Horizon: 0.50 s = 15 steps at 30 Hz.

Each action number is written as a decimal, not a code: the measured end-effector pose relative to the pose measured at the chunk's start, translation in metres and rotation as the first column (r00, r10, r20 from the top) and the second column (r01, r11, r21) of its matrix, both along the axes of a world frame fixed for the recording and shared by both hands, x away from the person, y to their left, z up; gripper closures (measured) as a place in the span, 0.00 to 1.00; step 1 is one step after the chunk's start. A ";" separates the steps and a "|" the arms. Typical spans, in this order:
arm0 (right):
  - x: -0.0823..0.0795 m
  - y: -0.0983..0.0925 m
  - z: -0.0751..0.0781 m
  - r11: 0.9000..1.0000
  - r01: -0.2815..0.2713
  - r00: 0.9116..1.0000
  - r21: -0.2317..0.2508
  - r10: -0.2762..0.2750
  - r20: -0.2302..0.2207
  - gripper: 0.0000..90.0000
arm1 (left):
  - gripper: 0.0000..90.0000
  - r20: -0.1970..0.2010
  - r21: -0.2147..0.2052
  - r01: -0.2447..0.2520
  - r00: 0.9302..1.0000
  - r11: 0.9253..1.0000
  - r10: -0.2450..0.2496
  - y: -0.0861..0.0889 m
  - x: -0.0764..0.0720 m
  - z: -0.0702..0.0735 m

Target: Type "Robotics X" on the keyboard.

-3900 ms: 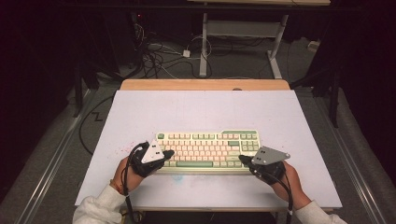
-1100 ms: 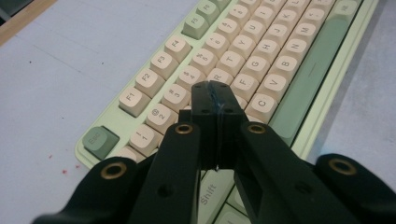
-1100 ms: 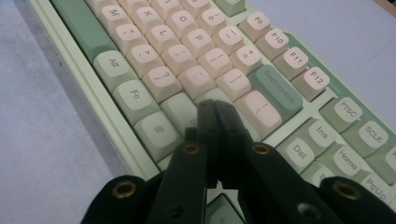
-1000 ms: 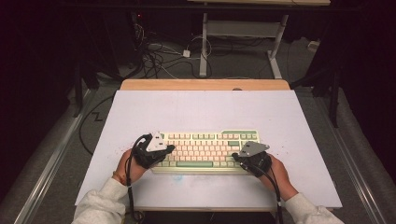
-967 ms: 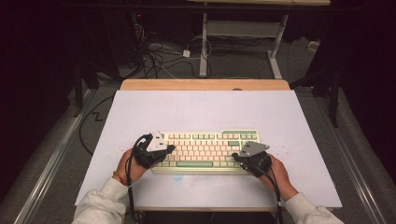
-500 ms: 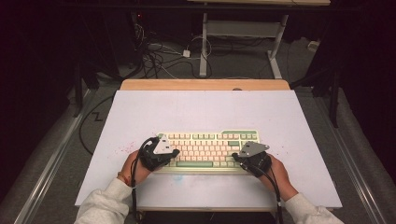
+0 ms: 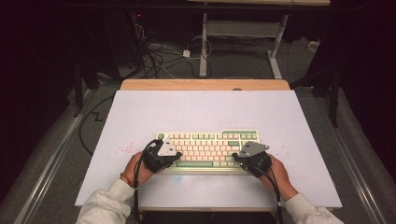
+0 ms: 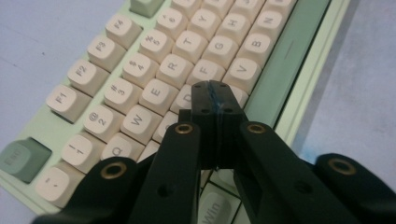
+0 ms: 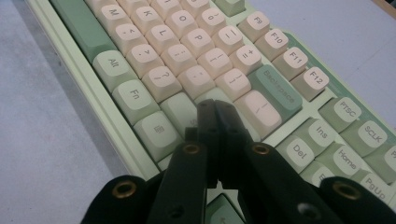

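Note:
A pale green keyboard [image 7: 210, 148] with cream keys lies near the front of the white table [image 7: 205, 109]. My left gripper [image 7: 179, 157] rests over the keyboard's left end, jaws pressed together with nothing between them. In the left gripper view its tips [image 8: 215, 91] hover over the keyboard [image 8: 154, 70] around the D and C keys. My right gripper [image 7: 236, 157] sits over the right end, also shut and empty. In the right gripper view its tips [image 9: 215, 108] are above the keyboard [image 9: 187, 60] near the right shift and enter keys.
A wooden strip [image 7: 205, 84] edges the table's far side. Beyond it, tangled cables [image 7: 159, 53] lie on the floor by a desk frame [image 7: 243, 30]. Pink specks [image 7: 125, 149] mark the table left of the keyboard. Sleeved forearms come in from the bottom.
The left gripper has shifted right, from the keyboard's left edge to over its keys. The right gripper has stayed put over the last second. Both jaws remain shut.

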State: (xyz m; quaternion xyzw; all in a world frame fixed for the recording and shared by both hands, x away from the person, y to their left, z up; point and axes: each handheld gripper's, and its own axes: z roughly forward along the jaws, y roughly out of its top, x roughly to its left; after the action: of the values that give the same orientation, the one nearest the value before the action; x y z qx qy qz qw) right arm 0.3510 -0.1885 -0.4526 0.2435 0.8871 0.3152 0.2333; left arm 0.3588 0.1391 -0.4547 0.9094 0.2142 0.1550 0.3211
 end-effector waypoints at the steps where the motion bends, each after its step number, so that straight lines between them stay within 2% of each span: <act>1: 0.000 0.000 0.000 1.000 0.001 1.000 0.002 -0.001 0.000 1.00 | 0.97 0.001 0.007 0.001 1.000 1.000 -0.001 0.000 0.000 0.001; 6: 0.000 0.000 0.000 1.000 0.000 1.000 0.004 0.000 -0.001 1.00 | 0.97 0.029 -0.003 -0.004 1.000 1.000 0.004 0.001 -0.003 0.005; 15: -0.001 -0.001 0.001 1.000 -0.002 1.000 0.005 0.002 0.005 1.00 | 0.97 0.048 -0.016 -0.010 0.999 1.000 0.011 0.003 -0.004 0.009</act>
State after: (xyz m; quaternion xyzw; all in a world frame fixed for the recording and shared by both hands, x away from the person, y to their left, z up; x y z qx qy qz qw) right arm 0.3498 -0.1895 -0.4521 0.2424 0.8860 0.3180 0.2346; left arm 0.3547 0.1423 -0.4460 0.9016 0.2124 0.1769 0.3326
